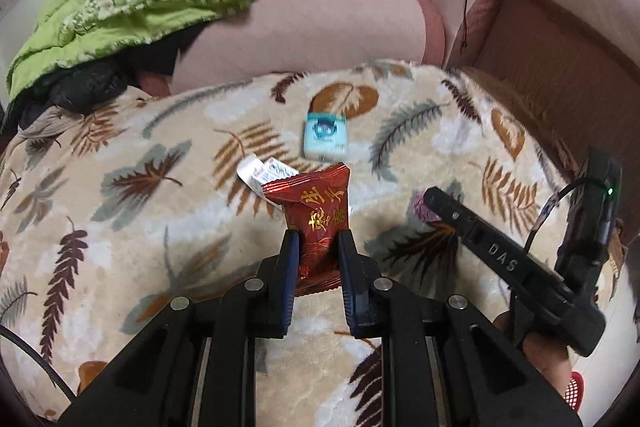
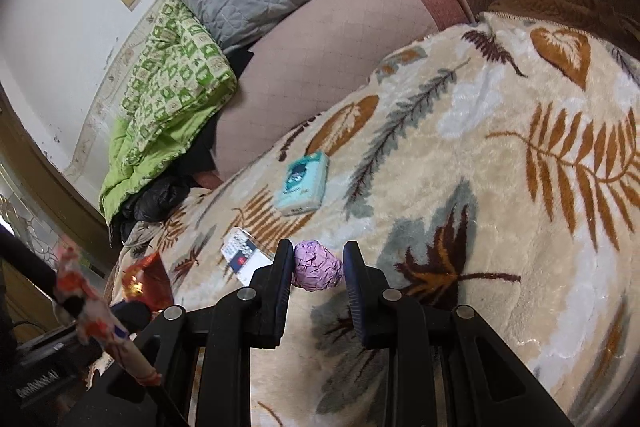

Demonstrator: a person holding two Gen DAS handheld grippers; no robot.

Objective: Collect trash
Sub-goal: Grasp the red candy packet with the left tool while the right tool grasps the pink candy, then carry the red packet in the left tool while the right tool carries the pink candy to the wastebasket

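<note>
Because the red wrapper is thin crinkly foil, I judge it weighs next to nothing and will crush rather than resist, so the pinch across its lower half looks a sound place to hold it. In the left wrist view the left gripper has its jaws narrowed onto that wrapper, one blue pad on each side, with the serrated bottom edge poking out below them. The glossy film could slip if the squeeze eases. Just beyond the jaws, partly under the wrapper's top, lies a white packet, flat and shiny. Farther ahead sits a pale blue tissue pack, soft and pillowy. Everything rests on a plush blanket with leaf prints, which gives underfoot and may let small scraps sink in. To the right of the jaws the right gripper reaches in, with something purple at its tip.

In the right wrist view that purple thing is a ball of crumpled paper or foil, faceted, light and springy by my guess. It sits between the jaws, touching the left one, with a gap to the right one, so the jaws stand partly open and not yet closed on it. A grip across its middle should do.
</note>
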